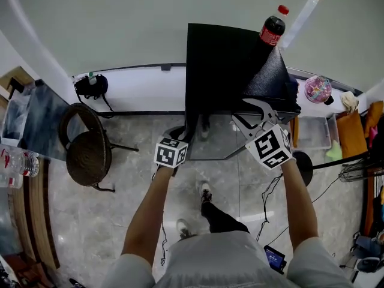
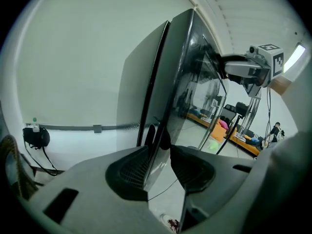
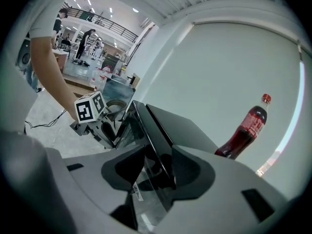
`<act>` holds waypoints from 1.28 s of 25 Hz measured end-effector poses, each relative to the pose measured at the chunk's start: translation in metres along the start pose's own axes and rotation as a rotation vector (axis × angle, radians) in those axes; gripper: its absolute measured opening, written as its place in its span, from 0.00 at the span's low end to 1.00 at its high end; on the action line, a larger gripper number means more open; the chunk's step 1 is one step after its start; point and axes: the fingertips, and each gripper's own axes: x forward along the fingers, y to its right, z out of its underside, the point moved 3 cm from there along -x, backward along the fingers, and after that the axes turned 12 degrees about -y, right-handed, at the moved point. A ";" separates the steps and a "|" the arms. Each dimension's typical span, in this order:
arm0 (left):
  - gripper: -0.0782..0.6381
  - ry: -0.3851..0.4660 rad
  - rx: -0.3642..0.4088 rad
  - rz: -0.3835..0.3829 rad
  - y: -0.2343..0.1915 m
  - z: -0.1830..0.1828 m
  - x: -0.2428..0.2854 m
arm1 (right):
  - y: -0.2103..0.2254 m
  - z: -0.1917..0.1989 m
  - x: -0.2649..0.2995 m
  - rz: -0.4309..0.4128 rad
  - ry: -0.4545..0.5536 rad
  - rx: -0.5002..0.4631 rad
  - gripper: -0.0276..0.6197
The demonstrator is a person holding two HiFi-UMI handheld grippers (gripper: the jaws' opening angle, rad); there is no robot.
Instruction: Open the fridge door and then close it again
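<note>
If our left hand-held gripper [image 2: 158,165], opening on the pinched fridge door [image 2: 185,67], slips while our right hand-held gripper [image 3: 158,169] closes around it, the cola bottle [image 3: 246,128] may topple.

The black boxy fridge [image 1: 222,65] at upper centre has a glossy, dark-tinted glass door [image 1: 219,143]. Right of it, the dark-brown plastic cola bottle [image 1: 271,32] has a red cap and label. The round woven chair [image 1: 89,158] at left is dark brown. The veined stone floor [image 1: 90,221] is pale grey and the plain wall [image 1: 120,23] grey-green.
</note>
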 end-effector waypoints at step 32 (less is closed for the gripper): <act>0.12 0.337 0.263 -0.233 0.076 -0.003 -0.288 | -0.088 0.014 -0.164 0.183 0.125 0.518 0.04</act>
